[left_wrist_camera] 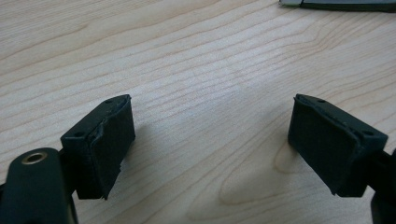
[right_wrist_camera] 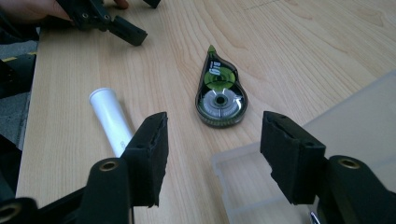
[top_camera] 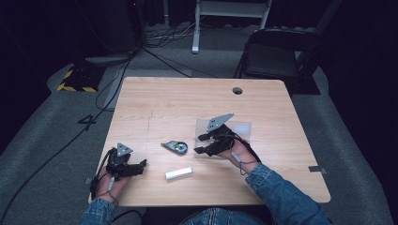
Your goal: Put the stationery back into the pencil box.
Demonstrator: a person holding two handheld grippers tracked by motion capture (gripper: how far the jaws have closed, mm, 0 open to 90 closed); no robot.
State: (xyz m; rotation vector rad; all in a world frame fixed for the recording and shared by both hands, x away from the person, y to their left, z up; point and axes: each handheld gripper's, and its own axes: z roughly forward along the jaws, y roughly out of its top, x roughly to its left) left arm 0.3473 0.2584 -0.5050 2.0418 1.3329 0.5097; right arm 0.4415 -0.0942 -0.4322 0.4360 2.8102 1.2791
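The correction tape roller (right_wrist_camera: 219, 91) lies flat on the wooden table (top_camera: 155, 101), just above the middle of the right gripper view and near the centre of the high view, with a white tube (right_wrist_camera: 111, 120) to its lower left. The right gripper (right_wrist_camera: 212, 154) hovers above the edge of a clear plastic tray (right_wrist_camera: 355, 126), jaws wide apart and empty, aimed at the roller. The left gripper (left_wrist_camera: 210, 144) rests low at the lower left of the high view, also spread wide and empty.

The roller looks light, hard and smooth-shelled, so it may slide on the table; its round fat end seems the best place to pinch, across the flat sides or the edges, well away from the narrow green tip.

The tray's far side is cut off at the right edge of the right gripper view, and its clear walls are hard to trace. The roller's label is too small to read
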